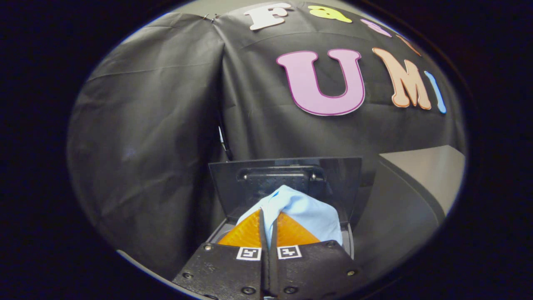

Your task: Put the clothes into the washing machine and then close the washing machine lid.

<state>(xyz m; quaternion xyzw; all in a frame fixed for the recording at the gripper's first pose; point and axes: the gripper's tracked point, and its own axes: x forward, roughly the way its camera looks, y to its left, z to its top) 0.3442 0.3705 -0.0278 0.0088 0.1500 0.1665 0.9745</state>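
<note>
My gripper [268,218] is shut on a light blue cloth [306,212], which bunches up between and over the fingertips [249,231] and hangs to the right of them. Just beyond the fingers stands the washing machine's dark lid [333,179], raised upright, with a black hinge bracket on its inner face. Below the cloth, the pale rim of the machine's opening [349,241] shows to the right of the fingers. The drum's inside is hidden by the fingers and the cloth.
The black cloth wall [158,125] of the booth hangs close behind and to the left of the machine. A grey tabletop corner [429,171] lies to the right beyond the lid.
</note>
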